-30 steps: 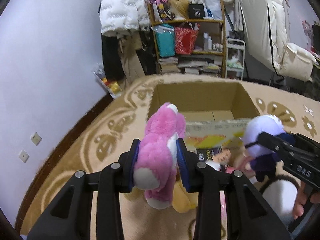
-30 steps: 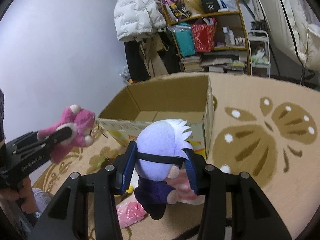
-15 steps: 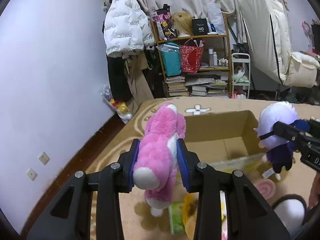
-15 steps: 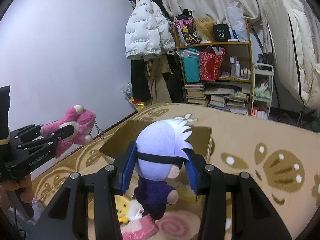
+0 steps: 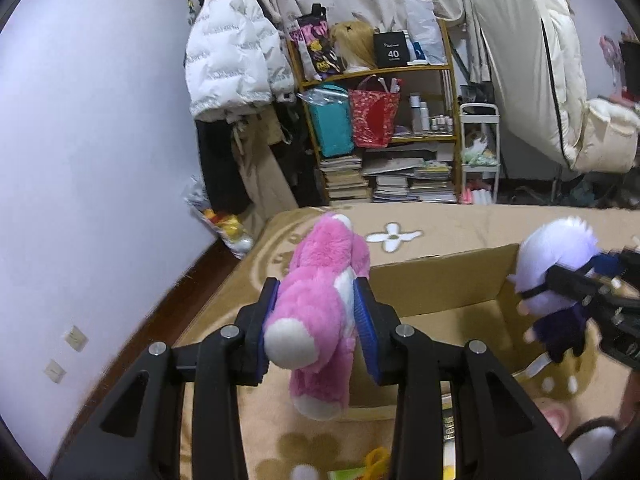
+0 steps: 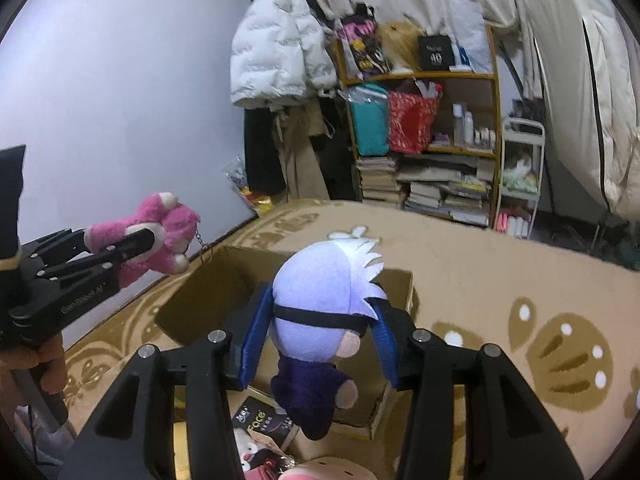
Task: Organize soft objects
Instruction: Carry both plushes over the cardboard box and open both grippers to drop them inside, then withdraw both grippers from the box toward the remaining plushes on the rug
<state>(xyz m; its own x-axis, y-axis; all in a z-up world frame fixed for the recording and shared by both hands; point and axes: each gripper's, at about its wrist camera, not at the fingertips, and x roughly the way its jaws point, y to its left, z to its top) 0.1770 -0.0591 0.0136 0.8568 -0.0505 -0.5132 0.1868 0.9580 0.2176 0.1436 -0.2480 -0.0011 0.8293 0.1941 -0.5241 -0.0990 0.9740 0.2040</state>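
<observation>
My left gripper (image 5: 316, 316) is shut on a pink plush bear (image 5: 320, 312) and holds it in the air over the near left wall of an open cardboard box (image 5: 436, 284). My right gripper (image 6: 316, 328) is shut on a white-haired doll in dark clothes (image 6: 324, 312) with a black blindfold, held above the same box (image 6: 224, 280). In the left wrist view the doll (image 5: 556, 280) hangs at the right over the box. In the right wrist view the pink bear (image 6: 160, 228) and left gripper (image 6: 132, 240) are at the left.
More soft toys and packets lie on the beige patterned carpet (image 6: 520, 280) in front of the box (image 6: 264, 452). A cluttered bookshelf (image 5: 384, 128), a hanging white puffer jacket (image 5: 232, 68) and a folded mattress (image 5: 532, 60) stand along the far wall.
Both grippers have risen and moved forward with their toys, from in front of the box to above it. The box now sits lower in both views.
</observation>
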